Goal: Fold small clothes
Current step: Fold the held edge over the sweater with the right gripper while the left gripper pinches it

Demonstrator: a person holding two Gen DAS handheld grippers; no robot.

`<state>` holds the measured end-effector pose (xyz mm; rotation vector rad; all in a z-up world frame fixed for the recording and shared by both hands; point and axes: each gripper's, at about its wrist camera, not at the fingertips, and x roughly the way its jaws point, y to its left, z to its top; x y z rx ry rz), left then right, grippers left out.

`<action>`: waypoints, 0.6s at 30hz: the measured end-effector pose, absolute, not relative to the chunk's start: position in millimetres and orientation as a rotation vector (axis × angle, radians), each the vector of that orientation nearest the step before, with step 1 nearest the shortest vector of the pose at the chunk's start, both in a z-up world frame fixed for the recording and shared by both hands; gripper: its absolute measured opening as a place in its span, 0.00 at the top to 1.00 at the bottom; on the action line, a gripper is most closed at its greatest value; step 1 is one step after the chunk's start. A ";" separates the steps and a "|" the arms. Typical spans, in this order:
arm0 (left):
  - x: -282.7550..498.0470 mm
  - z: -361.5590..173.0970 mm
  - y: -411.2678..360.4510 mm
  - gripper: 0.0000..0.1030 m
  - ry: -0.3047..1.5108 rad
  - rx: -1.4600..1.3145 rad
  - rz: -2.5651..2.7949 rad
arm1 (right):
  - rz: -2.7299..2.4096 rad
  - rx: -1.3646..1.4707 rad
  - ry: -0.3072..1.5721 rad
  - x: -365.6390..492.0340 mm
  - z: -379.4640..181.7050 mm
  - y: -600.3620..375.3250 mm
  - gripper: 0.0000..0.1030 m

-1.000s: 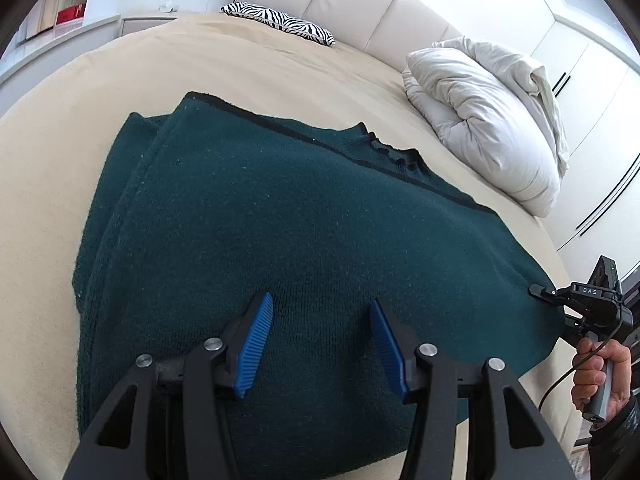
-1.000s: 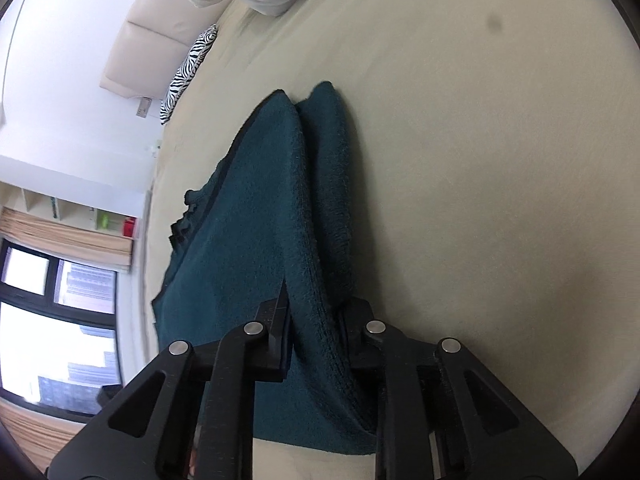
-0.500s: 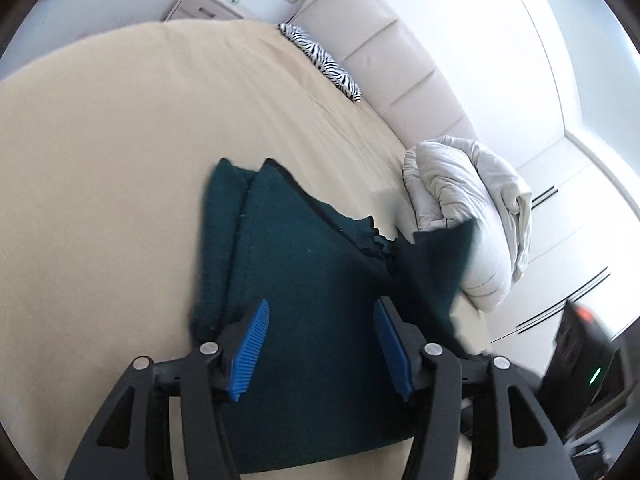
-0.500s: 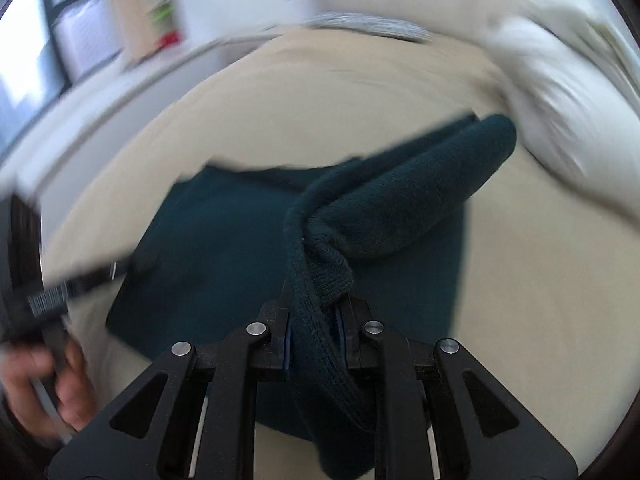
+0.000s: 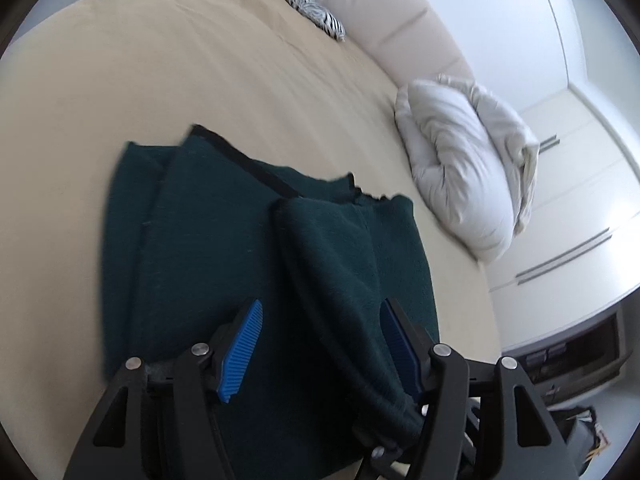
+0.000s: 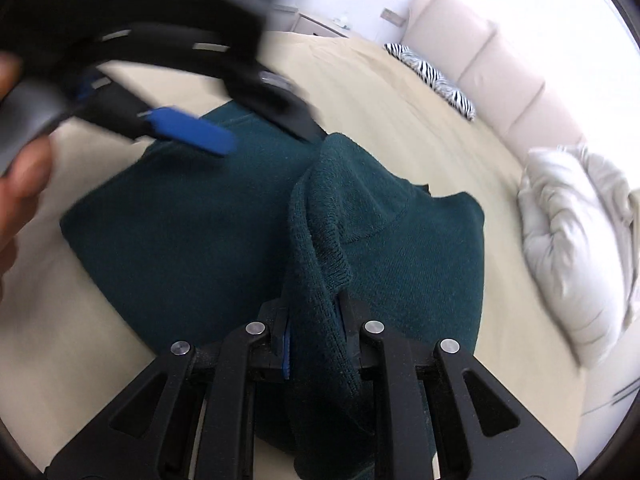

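Observation:
A dark green knit sweater (image 5: 192, 248) lies on the beige bed (image 5: 200, 64). My right gripper (image 6: 314, 332) is shut on the sweater's side edge (image 6: 320, 240) and holds it raised over the body, so the right part drapes across the middle. In the left wrist view this raised fold (image 5: 332, 264) passes between the blue pads. My left gripper (image 5: 320, 344) is open and hovers over the sweater's near part. It also shows blurred in the right wrist view (image 6: 248, 128), above the sweater's left part, with a hand on its grip.
A rumpled white duvet (image 5: 464, 168) lies at the bed's right side. A zebra-print pillow (image 5: 304, 8) sits by the padded headboard (image 5: 392, 12). White wardrobe doors (image 5: 576, 184) stand to the right. A dark unit (image 5: 576, 356) is at lower right.
My right gripper has lifted the sweater's right edge and carried it leftward over the body. My left gripper stayed open and pulled back above the sweater.

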<state>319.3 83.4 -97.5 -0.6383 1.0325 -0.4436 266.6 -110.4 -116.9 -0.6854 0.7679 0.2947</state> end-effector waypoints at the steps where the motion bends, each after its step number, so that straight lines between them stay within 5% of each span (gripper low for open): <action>1: 325.0 -100.0 78.6 0.39 1.050 -0.632 -0.454 | 0.296 -0.702 0.756 263.9 -120.8 -110.8 0.86; 2: 330.8 -103.5 73.7 0.39 1.074 -0.628 -0.459 | 0.298 -0.712 0.743 261.1 -122.4 -110.0 0.86; 4: 337.0 -109.5 67.8 0.75 1.103 -0.609 -0.441 | 0.306 -0.719 0.735 258.3 -124.4 -111.8 0.85; 6: 337.8 -114.1 63.8 0.83 1.112 -0.596 -0.440 | 0.329 -0.709 0.741 258.1 -127.7 -117.5 0.82; 9: 330.9 -113.8 59.6 0.86 1.090 -0.576 -0.442 | 0.388 -0.679 0.780 249.3 -124.2 -125.1 0.72; 11: 328.7 -112.9 63.8 0.87 1.080 -0.590 -0.449 | 0.422 -0.632 0.796 235.7 -118.6 -135.4 0.55; 18: 327.8 -103.8 98.2 0.87 1.055 -0.623 -0.439 | 0.553 -0.105 0.847 215.8 -70.9 -223.3 0.54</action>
